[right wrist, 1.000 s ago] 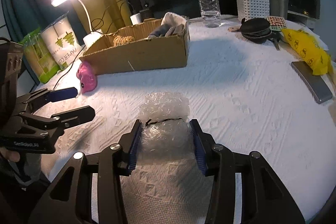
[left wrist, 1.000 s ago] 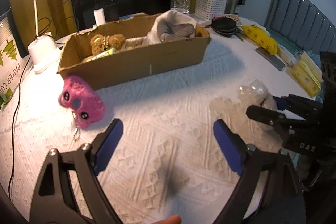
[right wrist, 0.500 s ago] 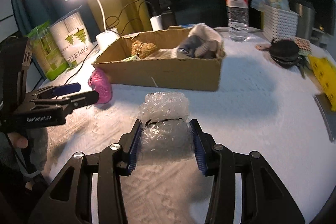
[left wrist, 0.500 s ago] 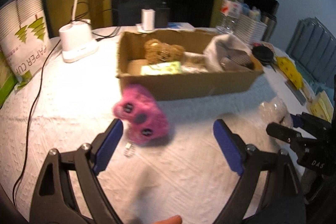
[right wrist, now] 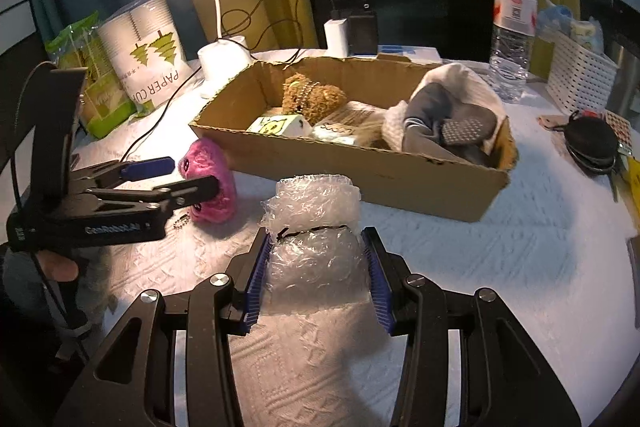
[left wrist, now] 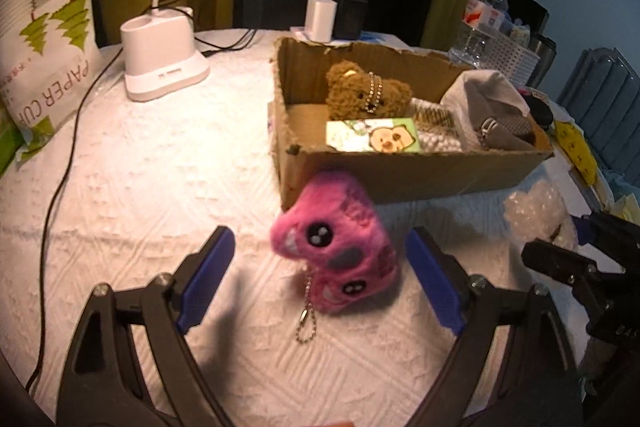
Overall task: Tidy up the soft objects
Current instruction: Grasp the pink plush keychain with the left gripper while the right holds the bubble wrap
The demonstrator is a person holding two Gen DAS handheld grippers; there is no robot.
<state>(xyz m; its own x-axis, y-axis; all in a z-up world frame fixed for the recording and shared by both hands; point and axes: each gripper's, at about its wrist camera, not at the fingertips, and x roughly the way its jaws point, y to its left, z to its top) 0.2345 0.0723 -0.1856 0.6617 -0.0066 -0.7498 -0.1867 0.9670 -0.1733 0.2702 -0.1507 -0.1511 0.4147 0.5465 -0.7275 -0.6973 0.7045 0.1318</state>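
Squarely between left tool [left wrist: 320,275] pads: pink plush [left wrist: 336,251].

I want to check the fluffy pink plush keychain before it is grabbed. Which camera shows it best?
The left wrist view: the fluffy pink plush keychain lies face-on between the open left gripper. The right wrist view shows it side-on, partly hidden by that gripper.

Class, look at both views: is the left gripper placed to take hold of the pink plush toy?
Probably yes. The left gripper is open, with the pink plush toy lying between its fingers on the table and nothing blocking it.
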